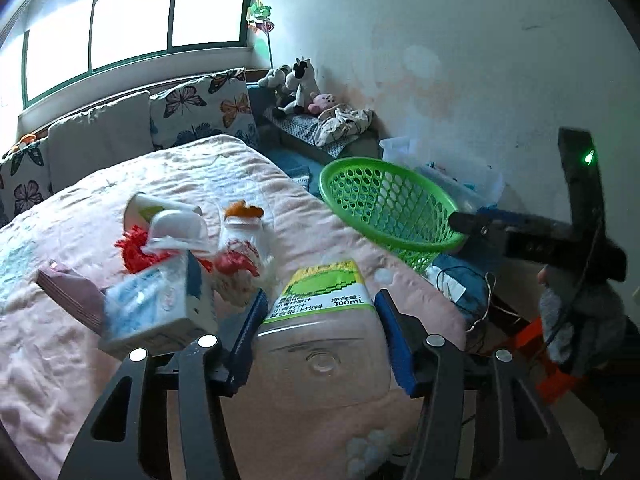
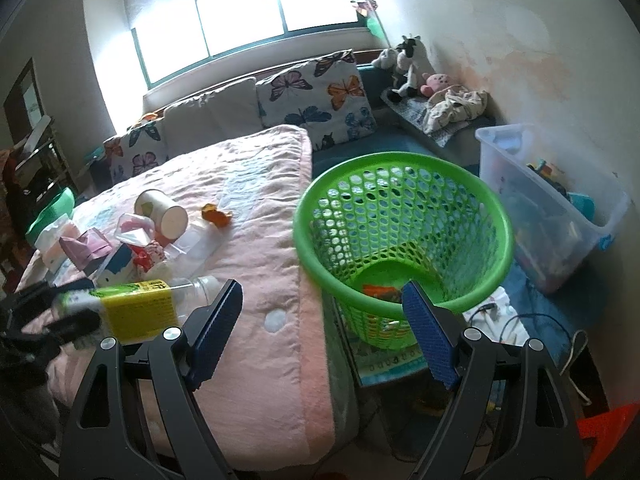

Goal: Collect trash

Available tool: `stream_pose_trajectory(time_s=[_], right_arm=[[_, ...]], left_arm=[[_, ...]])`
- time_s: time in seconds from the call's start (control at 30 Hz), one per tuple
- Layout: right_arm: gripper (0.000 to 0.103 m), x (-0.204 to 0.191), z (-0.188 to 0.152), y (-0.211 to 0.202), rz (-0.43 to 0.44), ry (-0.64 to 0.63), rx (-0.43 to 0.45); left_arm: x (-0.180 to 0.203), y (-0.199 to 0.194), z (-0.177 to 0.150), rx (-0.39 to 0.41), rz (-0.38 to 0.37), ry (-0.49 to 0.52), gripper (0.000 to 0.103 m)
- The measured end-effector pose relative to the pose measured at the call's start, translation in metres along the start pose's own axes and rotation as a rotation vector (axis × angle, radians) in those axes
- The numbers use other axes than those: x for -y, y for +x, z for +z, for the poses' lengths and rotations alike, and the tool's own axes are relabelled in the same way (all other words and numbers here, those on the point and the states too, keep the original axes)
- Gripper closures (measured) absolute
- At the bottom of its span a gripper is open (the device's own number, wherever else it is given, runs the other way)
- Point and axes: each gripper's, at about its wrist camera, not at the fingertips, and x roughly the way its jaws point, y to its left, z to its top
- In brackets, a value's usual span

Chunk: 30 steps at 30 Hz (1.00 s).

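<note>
My left gripper [image 1: 320,300] is shut on a clear plastic bottle [image 1: 320,320] with a green-yellow 300 mL label, held above the pink blanket; the bottle also shows in the right wrist view [image 2: 140,308]. A green mesh basket [image 2: 404,236] stands beside the bed with some trash at its bottom; it also shows in the left wrist view [image 1: 384,208]. My right gripper [image 2: 322,296] is open and empty, over the bed's edge next to the basket. Trash lies on the bed: a carton [image 1: 160,308], a paper cup [image 2: 162,210], red wrappers [image 1: 236,260], an orange scrap [image 2: 216,214].
A pink blanket [image 2: 260,280] covers the bed. Butterfly pillows [image 2: 316,96] line the headboard under the window. A clear storage bin [image 2: 552,208] stands by the wall right of the basket. Plush toys [image 2: 408,64] sit in the corner. Cables [image 2: 520,320] lie on the floor.
</note>
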Motion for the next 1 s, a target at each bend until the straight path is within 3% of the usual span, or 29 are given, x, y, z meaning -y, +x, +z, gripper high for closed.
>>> stream_pose_trajectory(time_s=[0.47,0.8,1.0], right_arm=[[0.025,-0.056,0.017,0.04,0.237,-0.109,-0.094],[0.033,-0.105,0.024,0.083,0.416,-0.184,-0.172],[0.039,-0.123,0.024,0.104,0.474,-0.221,-0.216]], left_arm=[[-0.024,-0.048,0.002,0.0,0.022,-0.017,0.05],[-0.037,-0.053,-0.001,-0.008,0.01,-0.055,0.05],[-0.041,-0.053,-0.003,-0.01,0.0,-0.077,0.05]])
